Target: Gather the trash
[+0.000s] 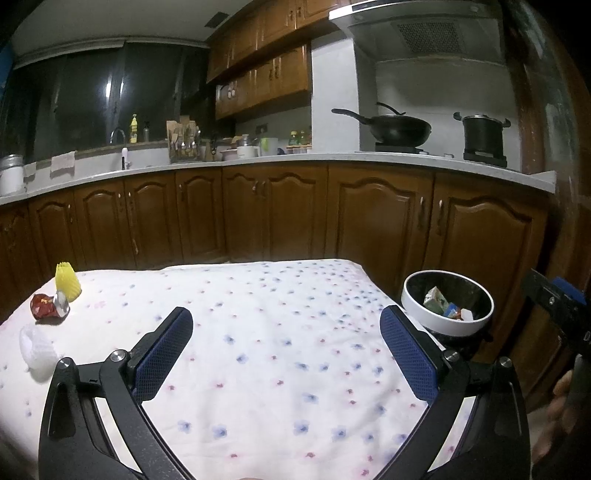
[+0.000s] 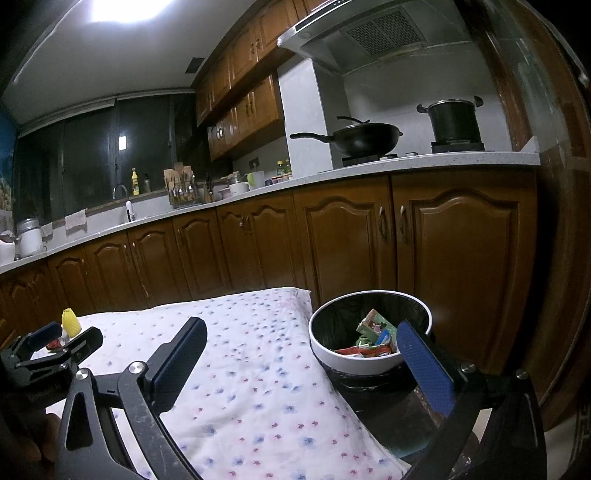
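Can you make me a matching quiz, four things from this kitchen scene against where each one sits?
Things:
1. yellow cup
2. green carton
3. black wok
4. red wrapper

Places:
A. on the stove
B. inside the trash bin
C. table's far left corner
D. on the tablecloth, just in front of the yellow cup

Pairs: 1-C, 2-B, 3-A, 4-D

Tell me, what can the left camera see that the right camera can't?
Only the left view shows the white paper cup lying on the table and the whole red wrapper. Only the right view shows the ceiling light and the left gripper from outside. Both show the yellow cup, the flowery cloth, the bin with trash inside, the wok and the pot. Both grippers are open.
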Motion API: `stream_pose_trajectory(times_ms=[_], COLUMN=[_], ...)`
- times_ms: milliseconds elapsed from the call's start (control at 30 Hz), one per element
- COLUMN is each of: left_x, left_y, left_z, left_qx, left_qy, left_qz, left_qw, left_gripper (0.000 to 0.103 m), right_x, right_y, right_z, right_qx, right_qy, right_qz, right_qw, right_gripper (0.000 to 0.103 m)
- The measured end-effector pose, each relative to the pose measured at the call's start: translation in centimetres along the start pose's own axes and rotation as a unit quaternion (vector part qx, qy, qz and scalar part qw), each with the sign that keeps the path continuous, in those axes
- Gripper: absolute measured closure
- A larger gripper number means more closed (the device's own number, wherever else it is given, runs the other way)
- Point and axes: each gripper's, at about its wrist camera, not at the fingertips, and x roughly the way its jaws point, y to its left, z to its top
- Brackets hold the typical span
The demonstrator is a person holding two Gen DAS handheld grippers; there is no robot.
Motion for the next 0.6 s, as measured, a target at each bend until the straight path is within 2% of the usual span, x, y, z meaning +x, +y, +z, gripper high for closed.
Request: stream_pose_trajectory(times_ms=[600], left_x=[-0.21], left_y=[-0.17], left_z=[-0.03], left_qx=[0.005], left_qy=[-0.002], left_qz=[-0.002], left_qw=[1.0000], left_gripper=[0.000], right_x=[-0.08], right_y=[0.00], right_z=[0.04], right_qx=[0.001], right_qy=[-0.001], right_qz=[0.000], right_qw=[1.000], right_gripper=[0.000])
